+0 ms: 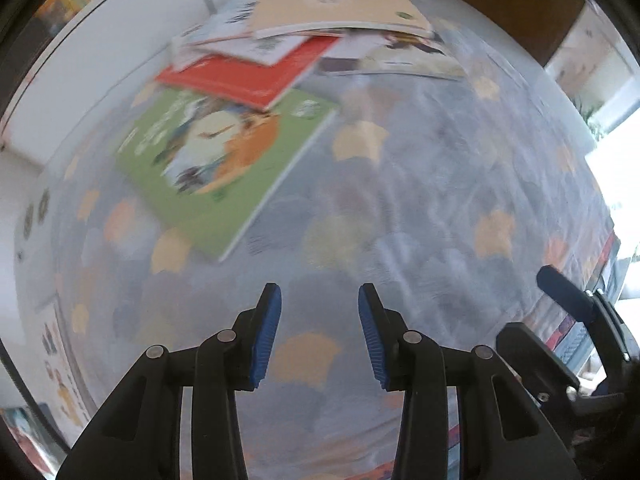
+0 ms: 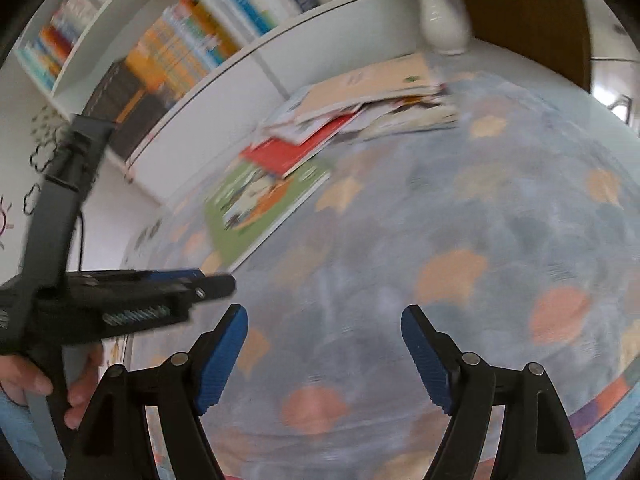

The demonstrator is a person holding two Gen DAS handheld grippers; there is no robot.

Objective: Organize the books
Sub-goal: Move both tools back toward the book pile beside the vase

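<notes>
While both views are motion-blurred, the books' layout still reads: a loose overlapping pile sits at the far side of the table (image 1: 440, 200), close to the white shelf unit (image 2: 224, 92). Green book (image 1: 224, 148) lies flat, nearest the grippers, long axis running diagonally from near-left to far-right in the left wrist view. Red book (image 1: 252, 76) overlaps its far edge, and a beige book (image 1: 340, 8) tops the heap near a white vase (image 2: 442, 20).

L gripper (image 1: 320, 332) hangs over bare patterned cloth, jaws partly apart, nothing btwn them, touching nothing. R gripper (image 2: 324, 360) has its jaws spread wider, also empty, above the cloth. Both are well apart from the books. A hand (image 2: 76, 392) grips the L tool's handle.
</notes>
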